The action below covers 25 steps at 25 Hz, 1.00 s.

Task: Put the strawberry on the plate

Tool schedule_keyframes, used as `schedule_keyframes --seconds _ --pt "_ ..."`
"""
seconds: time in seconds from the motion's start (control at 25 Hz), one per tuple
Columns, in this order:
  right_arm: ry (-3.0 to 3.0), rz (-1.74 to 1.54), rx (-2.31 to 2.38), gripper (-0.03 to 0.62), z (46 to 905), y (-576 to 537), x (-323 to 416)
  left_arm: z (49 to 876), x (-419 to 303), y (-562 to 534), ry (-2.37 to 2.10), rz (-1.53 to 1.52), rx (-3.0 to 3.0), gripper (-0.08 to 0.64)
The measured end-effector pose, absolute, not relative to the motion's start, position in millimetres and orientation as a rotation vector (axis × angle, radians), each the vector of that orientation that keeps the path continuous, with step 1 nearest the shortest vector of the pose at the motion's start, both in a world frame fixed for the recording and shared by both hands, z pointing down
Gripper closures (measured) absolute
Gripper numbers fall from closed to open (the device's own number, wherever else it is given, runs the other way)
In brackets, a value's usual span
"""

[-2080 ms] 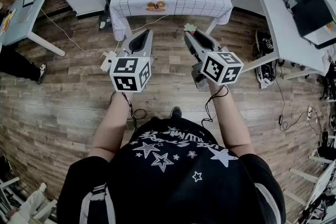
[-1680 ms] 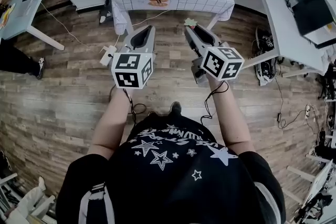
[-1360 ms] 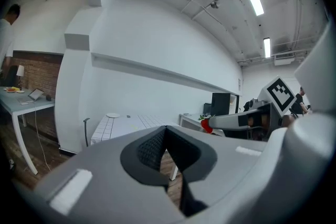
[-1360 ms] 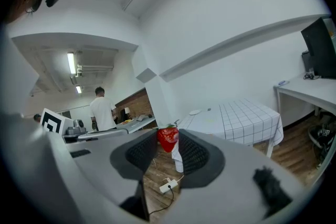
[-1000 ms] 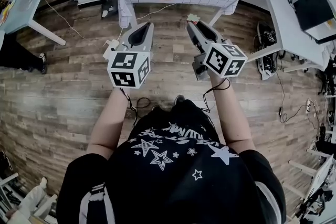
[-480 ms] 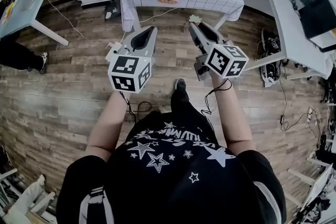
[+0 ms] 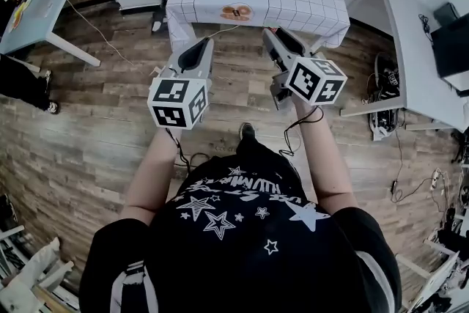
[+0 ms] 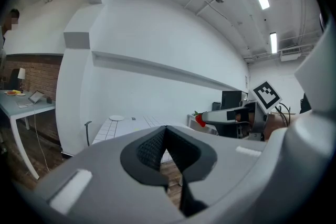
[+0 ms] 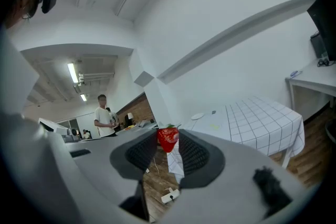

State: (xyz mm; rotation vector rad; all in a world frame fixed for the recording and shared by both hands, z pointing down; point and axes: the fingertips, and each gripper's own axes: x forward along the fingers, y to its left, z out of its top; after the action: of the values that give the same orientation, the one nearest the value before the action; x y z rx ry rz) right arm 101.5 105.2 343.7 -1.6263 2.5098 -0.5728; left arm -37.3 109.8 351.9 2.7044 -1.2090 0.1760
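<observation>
Roughly level, right gripper [image 9: 168,135] fingers [image 9: 193,153] clench the strawberry [image 9: 168,140]; left gripper [image 8: 165,129] fingers [image 8: 149,148] meet tip to tip.

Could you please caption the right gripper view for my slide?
Right gripper holds a strawberry between its jaws, with the checked table ahead.

text: none legible | black shirt [image 7: 242,231] — white lettering among printed stars, too blurred to read | marker cube [image 7: 178,103] and second marker cube [image 7: 316,80] — black-and-white square codes only
</observation>
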Motion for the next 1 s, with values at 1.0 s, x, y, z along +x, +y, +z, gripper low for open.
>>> schedule_keyframes --seconds 1.0 --pt "2.575 -0.688 -1.478 0.457 367.6 -11.7 198.5 357.4 49.3 14.5 -1.388 0.222 2.589 0.552"
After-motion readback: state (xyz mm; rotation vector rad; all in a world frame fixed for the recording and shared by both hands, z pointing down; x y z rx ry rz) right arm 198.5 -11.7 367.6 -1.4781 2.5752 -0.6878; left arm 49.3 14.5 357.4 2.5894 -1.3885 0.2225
